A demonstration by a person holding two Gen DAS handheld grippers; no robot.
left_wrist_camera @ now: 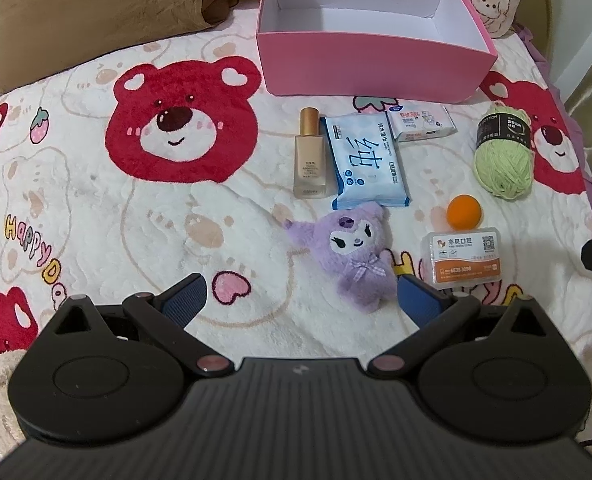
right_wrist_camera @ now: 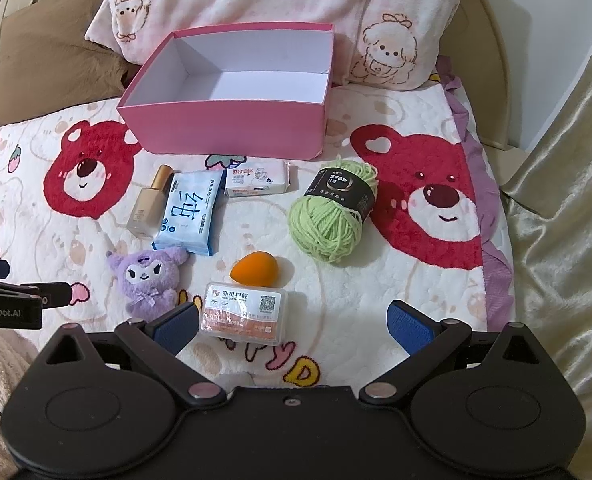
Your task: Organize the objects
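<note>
Now both my tongs are spread and hold nothing. My left gripper (left_wrist_camera: 302, 300) hovers low, with the purple plush doll (left_wrist_camera: 352, 256) lying between its pads, probably nearer the right one. My right gripper (right_wrist_camera: 293, 322) stands just beside the clear plastic case (right_wrist_camera: 243, 314). The pink box (left_wrist_camera: 360, 36) waits empty behind.

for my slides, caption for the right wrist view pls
Open right hand-held gripper over a floss box, empty pink box behind.
</note>
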